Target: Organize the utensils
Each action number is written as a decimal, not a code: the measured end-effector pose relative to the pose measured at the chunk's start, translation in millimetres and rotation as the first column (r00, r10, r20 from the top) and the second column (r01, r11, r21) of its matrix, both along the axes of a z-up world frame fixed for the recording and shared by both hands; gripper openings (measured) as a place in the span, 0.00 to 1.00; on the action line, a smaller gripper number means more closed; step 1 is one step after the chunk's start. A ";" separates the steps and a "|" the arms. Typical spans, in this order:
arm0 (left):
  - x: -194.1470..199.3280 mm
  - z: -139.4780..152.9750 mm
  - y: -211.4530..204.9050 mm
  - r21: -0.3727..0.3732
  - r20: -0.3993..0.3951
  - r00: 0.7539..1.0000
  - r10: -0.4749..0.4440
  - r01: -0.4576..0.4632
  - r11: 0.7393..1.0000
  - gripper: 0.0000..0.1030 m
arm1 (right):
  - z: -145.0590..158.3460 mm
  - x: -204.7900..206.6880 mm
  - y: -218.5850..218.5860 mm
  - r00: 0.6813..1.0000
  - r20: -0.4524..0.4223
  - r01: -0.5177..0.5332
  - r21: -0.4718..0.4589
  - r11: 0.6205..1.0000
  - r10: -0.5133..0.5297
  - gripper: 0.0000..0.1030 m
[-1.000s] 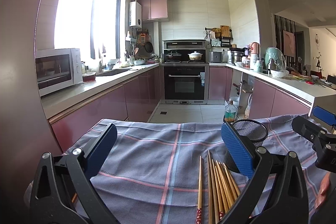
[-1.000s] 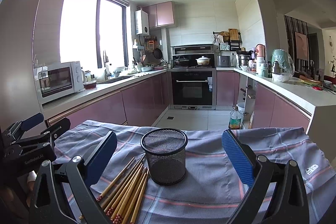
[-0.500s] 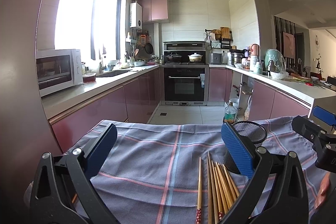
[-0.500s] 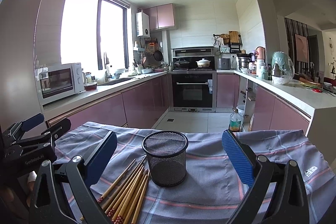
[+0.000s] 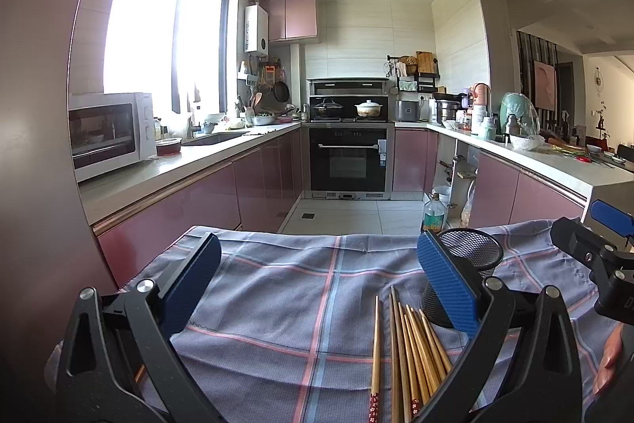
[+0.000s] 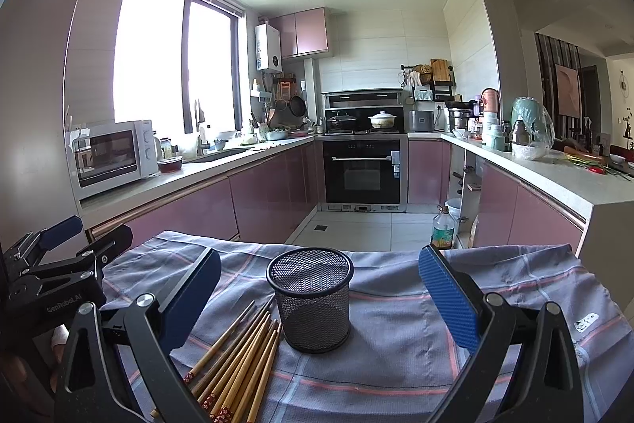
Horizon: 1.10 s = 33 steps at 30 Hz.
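My right view shows the whole mesh cup (image 6: 310, 298) upright on the cloth (image 6: 396, 335); my left view half hides it. One cup, a bundle of chopsticks (image 6: 233, 359) touching its left side. Both hand-held grippers, left (image 5: 317, 288) and right (image 6: 317, 288), are spread, empty. Bare cloth lies right of the cup.

Plaid cloth (image 6: 396, 308) carries mesh cup (image 6: 311, 298) beside chopsticks (image 6: 233, 359)

bare cloth (image 5: 277, 288) left, mesh cup (image 6: 310, 298) beside chopsticks (image 6: 237, 355)
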State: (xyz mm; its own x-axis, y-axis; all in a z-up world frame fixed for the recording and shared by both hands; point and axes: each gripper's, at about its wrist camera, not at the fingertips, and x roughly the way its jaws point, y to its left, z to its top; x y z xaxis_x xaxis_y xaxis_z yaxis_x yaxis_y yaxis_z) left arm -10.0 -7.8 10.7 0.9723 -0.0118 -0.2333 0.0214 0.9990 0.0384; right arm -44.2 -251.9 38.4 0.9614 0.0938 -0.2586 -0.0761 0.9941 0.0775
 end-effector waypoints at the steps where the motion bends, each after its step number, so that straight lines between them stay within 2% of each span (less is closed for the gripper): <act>1: -0.6 0.3 -0.2 -0.001 -0.001 1.000 -0.001 0.001 1.000 0.95 | 0.0 -0.2 -0.1 1.000 0.000 0.001 -0.001 1.000 -0.001 0.94; 33: -0.3 -3.1 -0.9 -0.002 -0.001 1.000 -0.001 0.001 1.000 0.95 | 2.4 1.3 -0.2 1.000 -0.002 -0.006 0.004 1.000 0.006 0.94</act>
